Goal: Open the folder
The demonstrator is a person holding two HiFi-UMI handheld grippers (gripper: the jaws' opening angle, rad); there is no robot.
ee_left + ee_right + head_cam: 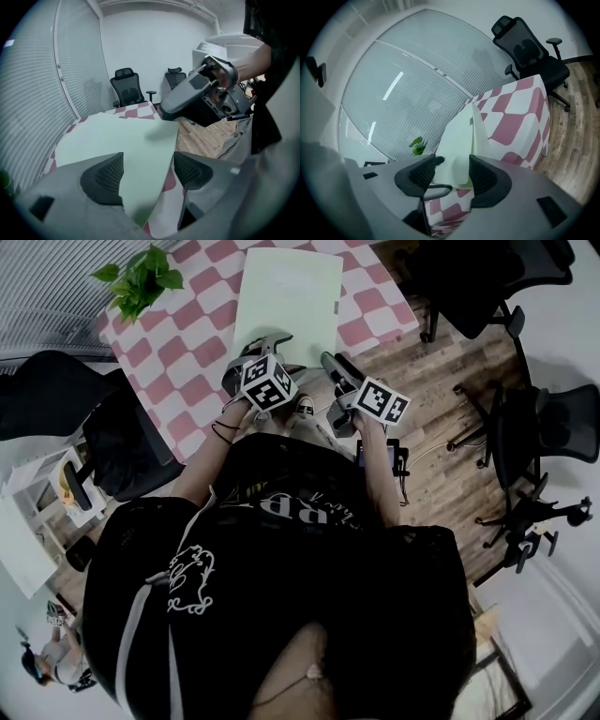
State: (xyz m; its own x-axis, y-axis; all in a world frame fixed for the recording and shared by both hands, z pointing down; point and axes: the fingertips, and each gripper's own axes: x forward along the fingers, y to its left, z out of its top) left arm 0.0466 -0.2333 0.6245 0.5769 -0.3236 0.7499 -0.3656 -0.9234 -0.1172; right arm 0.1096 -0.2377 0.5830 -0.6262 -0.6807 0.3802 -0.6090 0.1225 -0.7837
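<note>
A pale green folder lies shut and flat on the pink-and-white checked table. My left gripper is at the folder's near edge. In the left gripper view it stands open, and the folder's near corner lies in the gap without touching either pad. My right gripper hovers off the table's near edge by the folder's near right corner. It is open, and the folder shows past its jaws, with the left gripper's dark fingertip in front.
A potted plant stands at the table's far left corner. Black office chairs stand at the right, at the far right and at the left. Wooden floor lies to the right. Window blinds lie beyond the table.
</note>
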